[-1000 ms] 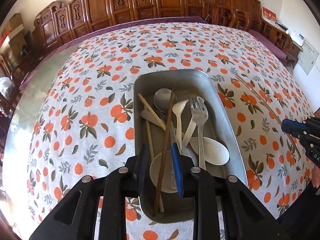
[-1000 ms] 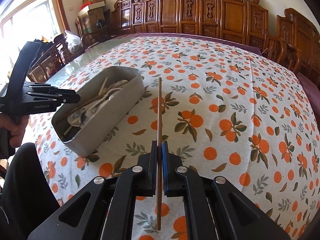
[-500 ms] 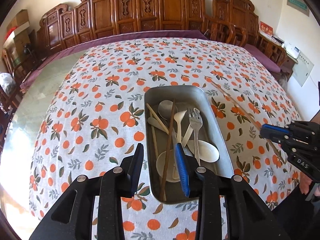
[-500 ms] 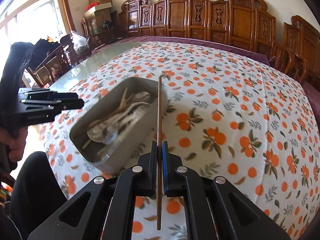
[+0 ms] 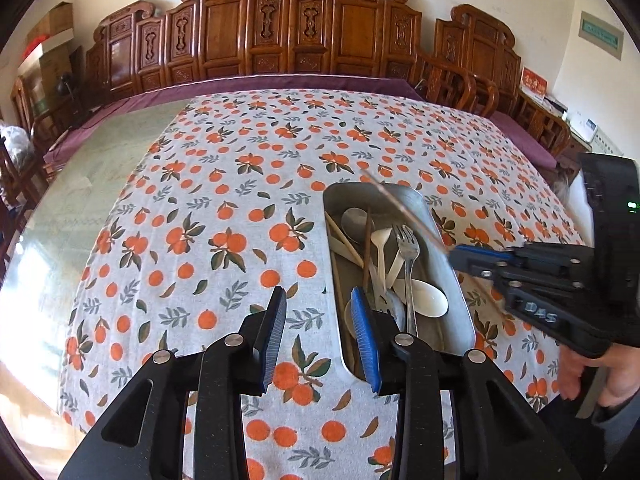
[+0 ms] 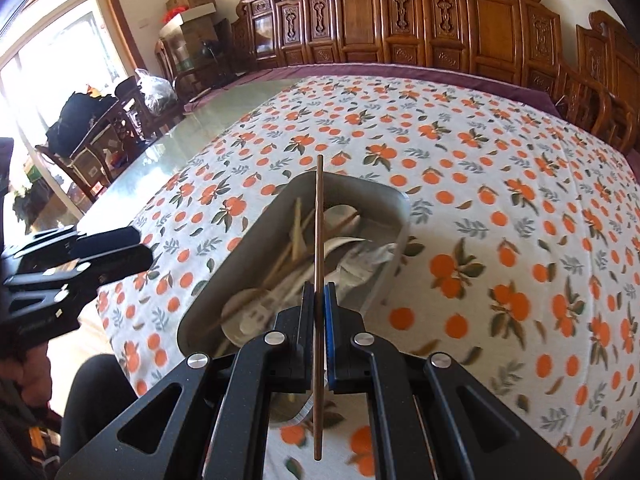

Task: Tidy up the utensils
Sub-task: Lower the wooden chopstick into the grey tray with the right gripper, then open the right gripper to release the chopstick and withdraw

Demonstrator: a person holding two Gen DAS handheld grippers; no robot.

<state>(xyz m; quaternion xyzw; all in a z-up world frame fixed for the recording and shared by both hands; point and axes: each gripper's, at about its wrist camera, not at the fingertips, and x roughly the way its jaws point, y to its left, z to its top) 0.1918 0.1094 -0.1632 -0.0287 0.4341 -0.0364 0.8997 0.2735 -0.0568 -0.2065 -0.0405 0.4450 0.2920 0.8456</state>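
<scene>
A grey metal tray point(image 5: 452, 264) on the orange-print tablecloth holds a steel fork point(image 5: 408, 248), white spoons, a metal spoon and chopsticks. The tray also shows in the right wrist view point(image 6: 396, 208). My right gripper point(image 6: 319, 300) is shut on a brown chopstick point(image 6: 318, 220) and holds it lengthwise above the tray. In the left wrist view that chopstick point(image 5: 404, 208) slants over the tray's far right corner, held by the right gripper point(image 5: 460, 254). My left gripper point(image 5: 320, 332) is open and empty, over the tray's near left rim.
The tablecloth point(image 5: 224, 208) covers the table; bare glass tabletop point(image 5: 92, 184) lies to the left. Carved wooden chairs point(image 5: 304, 28) line the far side. More chairs and boxes stand at the left in the right wrist view point(image 6: 120, 128).
My left gripper let go of a chopstick in the tray, opened and drew back to the left. My right gripper carried its chopstick from over the cloth to above the tray.
</scene>
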